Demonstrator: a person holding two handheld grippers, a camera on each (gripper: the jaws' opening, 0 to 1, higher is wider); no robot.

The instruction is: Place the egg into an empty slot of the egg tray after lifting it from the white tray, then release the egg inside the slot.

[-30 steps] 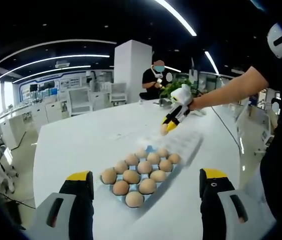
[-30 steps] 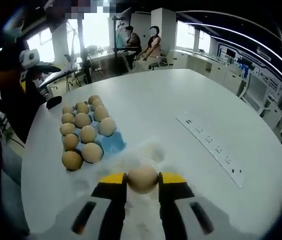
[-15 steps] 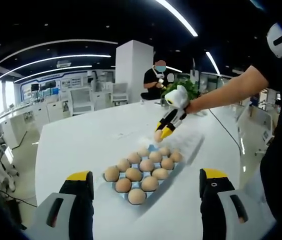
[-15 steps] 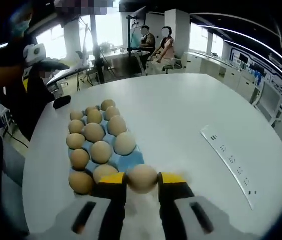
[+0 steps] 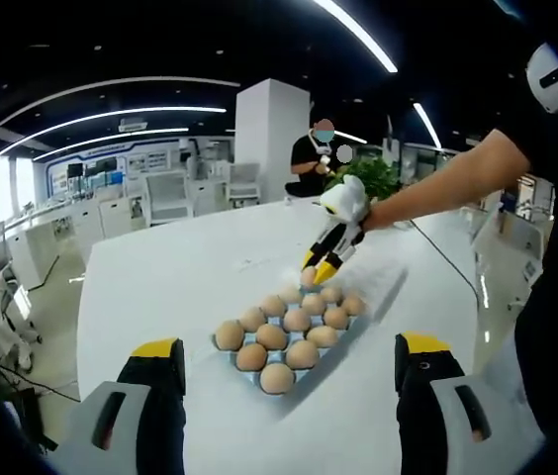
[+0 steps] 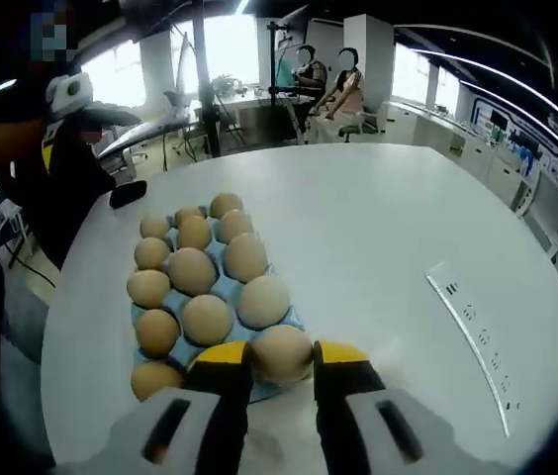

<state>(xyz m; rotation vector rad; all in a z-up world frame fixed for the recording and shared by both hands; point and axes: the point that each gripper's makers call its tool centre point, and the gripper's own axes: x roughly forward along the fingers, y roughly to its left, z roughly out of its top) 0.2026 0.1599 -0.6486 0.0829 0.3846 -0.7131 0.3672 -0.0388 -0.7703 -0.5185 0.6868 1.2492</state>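
The right hand-held gripper (image 6: 281, 358) clamps the egg (image 6: 282, 353) between its yellow-tipped jaws, right over the near edge of the blue egg tray (image 6: 222, 289) on the white counter (image 6: 378, 237). The left hand-held gripper (image 5: 291, 358) hangs with its jaws spread wide, empty, short of the egg tray (image 5: 292, 331) filled with brown eggs.

Around my white table (image 5: 180, 287) I see an open office: a white pillar (image 5: 264, 139), ceiling light strips (image 5: 358, 35), bright windows (image 6: 234, 49), and seated people (image 6: 343, 84).
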